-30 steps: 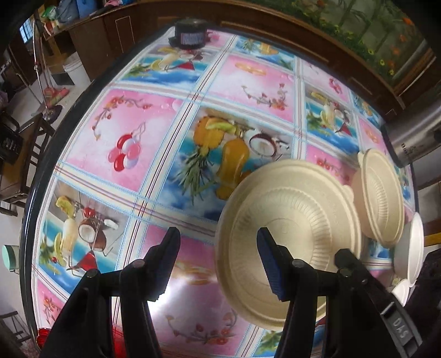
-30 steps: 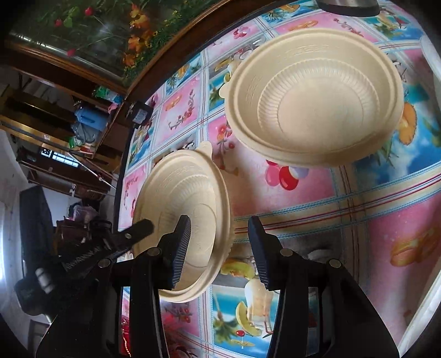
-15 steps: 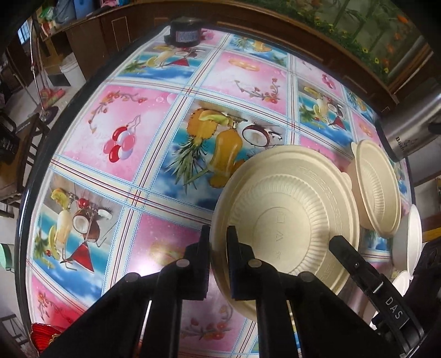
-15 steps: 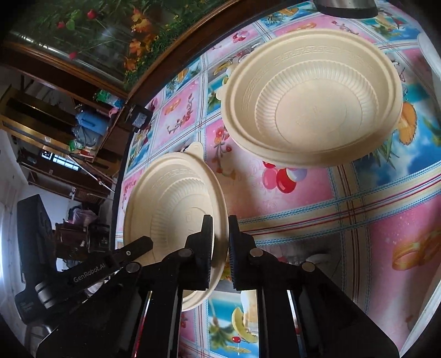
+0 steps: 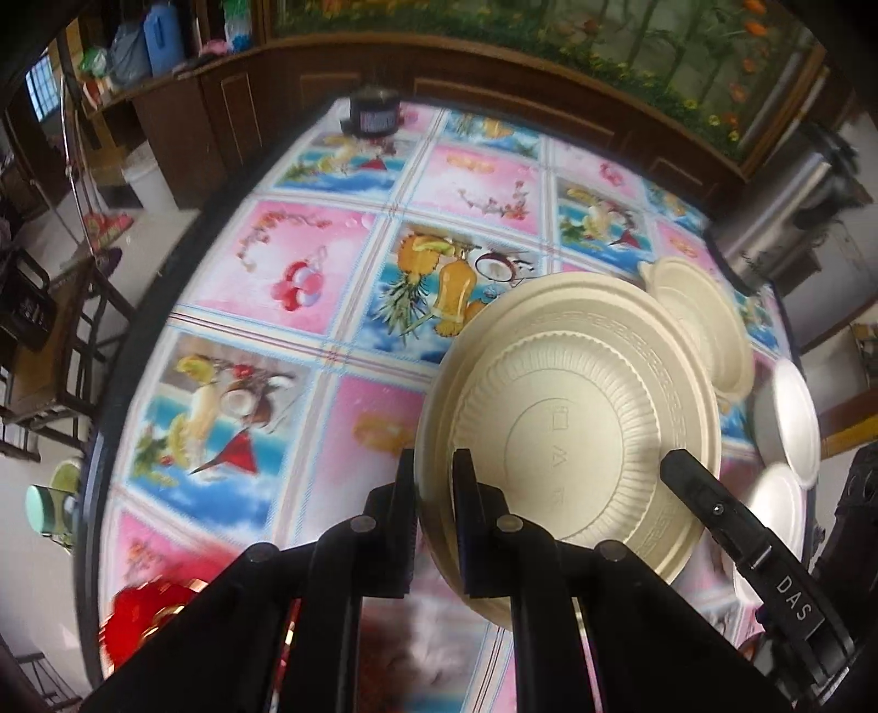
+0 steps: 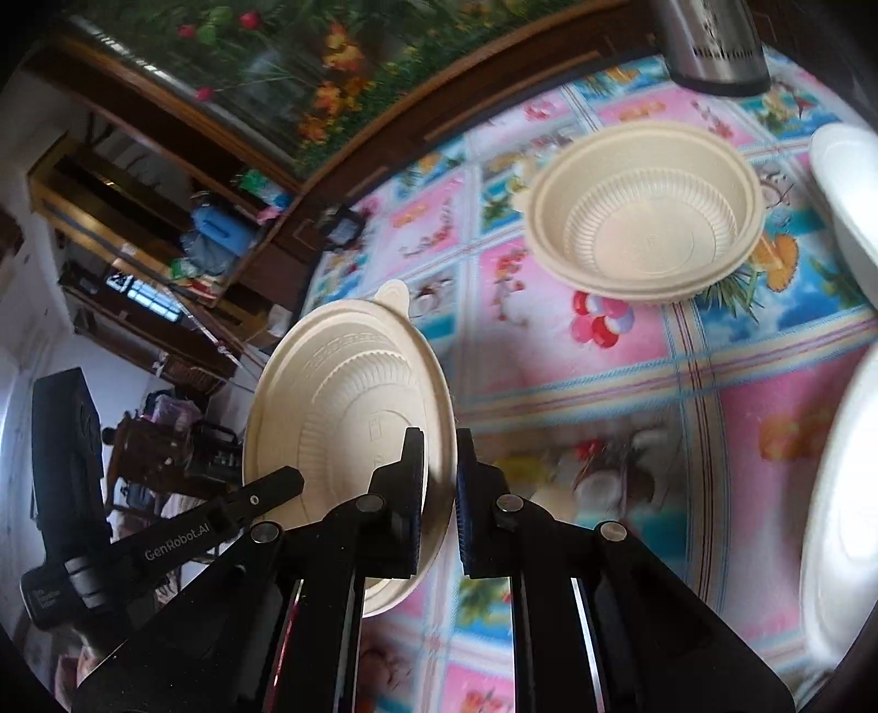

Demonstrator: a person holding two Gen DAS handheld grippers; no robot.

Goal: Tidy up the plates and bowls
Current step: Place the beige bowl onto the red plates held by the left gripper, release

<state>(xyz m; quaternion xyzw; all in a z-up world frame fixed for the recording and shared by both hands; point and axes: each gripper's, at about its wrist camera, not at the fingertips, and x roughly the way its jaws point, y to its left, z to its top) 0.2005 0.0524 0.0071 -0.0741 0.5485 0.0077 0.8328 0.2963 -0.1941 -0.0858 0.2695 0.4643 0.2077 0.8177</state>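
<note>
My left gripper [image 5: 436, 482] is shut on the near rim of a large cream bowl [image 5: 570, 428] and holds it tilted above the table. In the right wrist view this bowl [image 6: 645, 214] hangs over the cloth. My right gripper [image 6: 440, 466] is shut on the rim of a cream lid-like plate [image 6: 345, 417], lifted and tilted on edge. In the left wrist view that plate [image 5: 697, 323] shows behind the bowl, with the right gripper's arm [image 5: 741, 537] below it.
The round table [image 5: 307, 351] has a fruit-print cloth. White bowls [image 5: 787, 417] stand at its right edge, also visible in the right wrist view [image 6: 845, 493]. A steel kettle [image 6: 713, 44] and a black pot [image 5: 376, 112] stand at the far side. A red object [image 5: 148, 620] lies near left.
Both grippers went from open to shut, the left on the bowl's rim, the right on the plate's rim. Both pieces have since been lifted off the table and tilted.
</note>
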